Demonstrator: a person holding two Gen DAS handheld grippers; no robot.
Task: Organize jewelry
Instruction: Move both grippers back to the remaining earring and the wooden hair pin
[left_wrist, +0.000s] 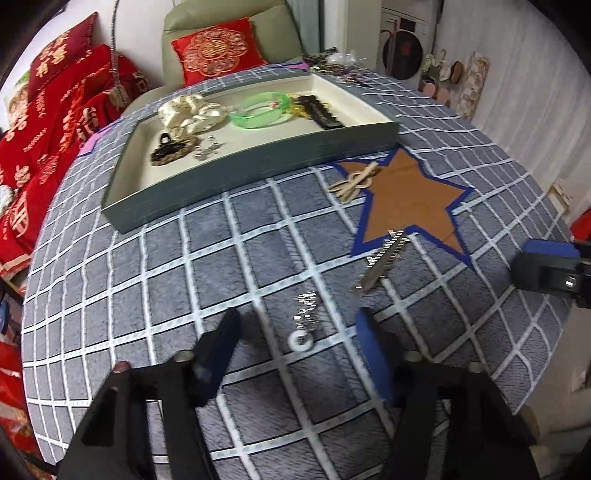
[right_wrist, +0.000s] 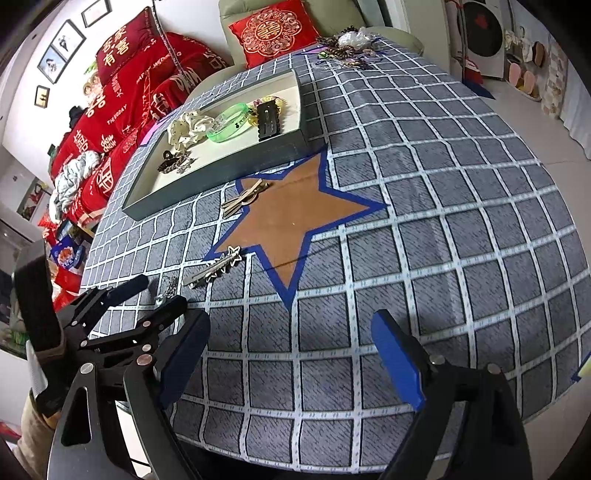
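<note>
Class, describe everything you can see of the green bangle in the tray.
The green bangle is a translucent, bright green ring, plastic-looking, with small dark markings on its band. It lies in the cream-lined tray, between a cream scrunchie and a black hair clip, close to both. Neither gripper is near it.

I am in a home living room. A sofa (right_wrist: 291, 11) with a red cushion (right_wrist: 273, 31) stands behind my table (right_wrist: 443, 206). Framed pictures (right_wrist: 59, 51) hang above red bedding (right_wrist: 122, 110).

blurred tray (left_wrist: 258, 162), far jewelry pile (left_wrist: 334, 61) indistinct
</note>
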